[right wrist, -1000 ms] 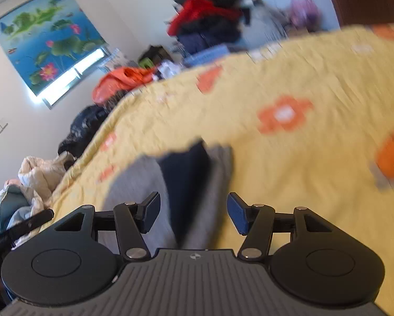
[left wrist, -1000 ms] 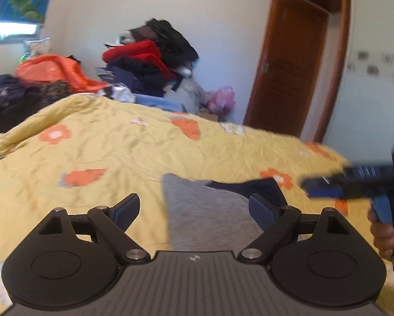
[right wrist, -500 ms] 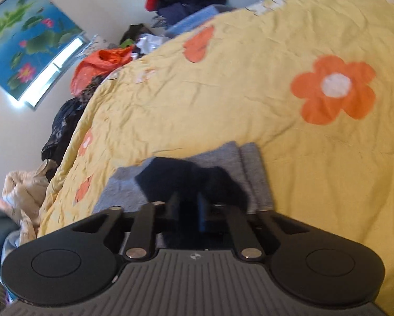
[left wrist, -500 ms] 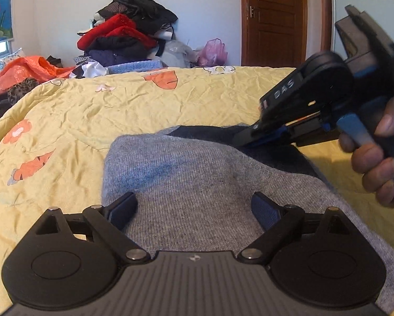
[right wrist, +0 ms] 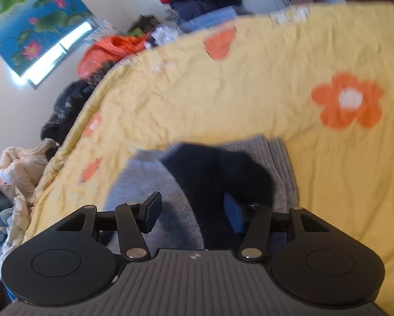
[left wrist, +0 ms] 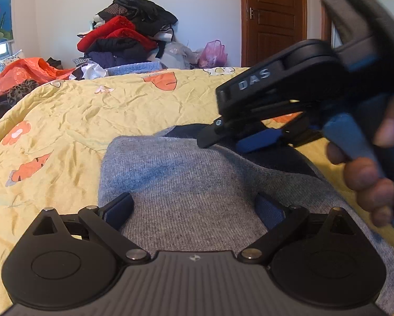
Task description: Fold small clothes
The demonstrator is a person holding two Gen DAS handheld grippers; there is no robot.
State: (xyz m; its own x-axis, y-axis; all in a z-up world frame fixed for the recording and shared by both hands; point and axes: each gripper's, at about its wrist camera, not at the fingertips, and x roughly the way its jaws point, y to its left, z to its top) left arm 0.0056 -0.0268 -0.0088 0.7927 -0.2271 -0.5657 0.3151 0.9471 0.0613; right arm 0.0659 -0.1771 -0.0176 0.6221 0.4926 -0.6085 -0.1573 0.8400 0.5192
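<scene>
On the bed, the left claw sits low over a gray knit garment. Its two fingers are spread wide apart, with the gray cloth lying between them, and they hold nothing. The right claw is open too, and its fingers stand on each side of the cloth without pinching it. In the left view the right claw comes in from the right side with its tips down at the far part of the garment. A hand is wrapped around its blue handle.

The gray knit garment lies flat on the yellow bedspread, close to the near edge of the bed. A dark navy part lies on top of the gray part, at its far end.

The yellow bedspread is wrinkled and has orange flowers on it. Past the far side of the bed there is a pile of clothes with red and black things in it. An orange bag lies to the left of the pile. A pink bag sits near a brown door. A picture of pond flowers hangs on the wall.
</scene>
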